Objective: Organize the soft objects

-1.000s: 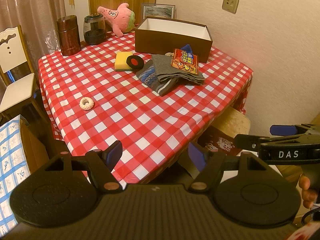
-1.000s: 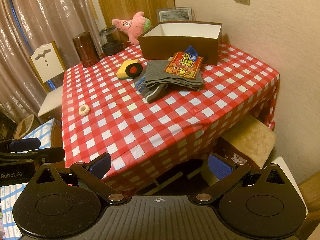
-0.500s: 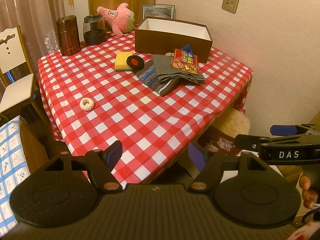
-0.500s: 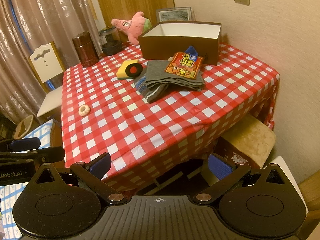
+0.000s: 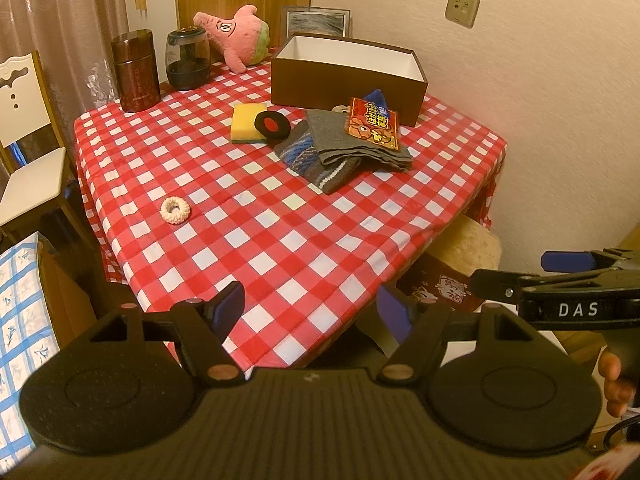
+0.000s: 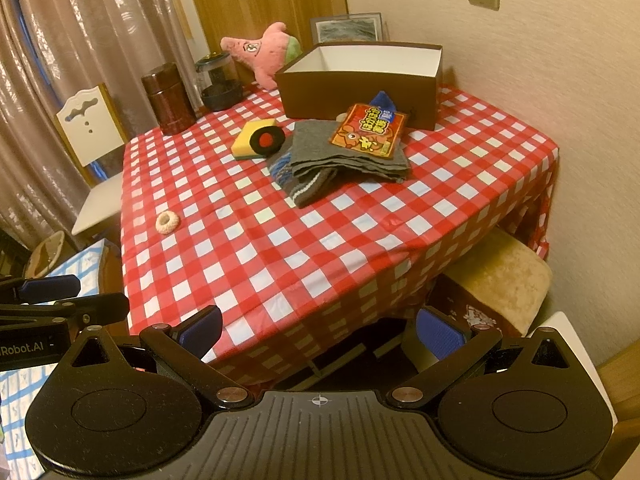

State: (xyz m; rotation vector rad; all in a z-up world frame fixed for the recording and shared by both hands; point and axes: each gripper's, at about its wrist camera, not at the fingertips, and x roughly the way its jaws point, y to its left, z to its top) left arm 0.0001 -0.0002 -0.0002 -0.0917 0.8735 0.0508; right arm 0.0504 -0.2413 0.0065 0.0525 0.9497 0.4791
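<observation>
A red-checked table (image 5: 280,248) (image 6: 360,240) carries an open brown box (image 5: 348,76) (image 6: 360,80) at the back. In front of it lie folded grey and striped cloths (image 5: 340,152) (image 6: 332,160) with an orange packet (image 5: 374,128) (image 6: 368,132) on top, a yellow sponge (image 5: 246,128) (image 6: 250,142), a black ring with a red centre (image 5: 274,124) (image 6: 266,140) and a cream knitted ring (image 5: 175,210) (image 6: 167,222). A pink plush star (image 5: 236,36) (image 6: 264,54) leans at the back. My left gripper (image 5: 310,310) and right gripper (image 6: 320,330) are open and empty, held short of the table's near edge.
A dark red canister (image 5: 134,70) (image 6: 168,98) and a dark glass jar (image 5: 188,58) (image 6: 218,80) stand at the back left. A white chair (image 5: 28,128) (image 6: 96,148) is on the left. A cushioned stool (image 5: 472,248) (image 6: 504,280) sits under the table's right side.
</observation>
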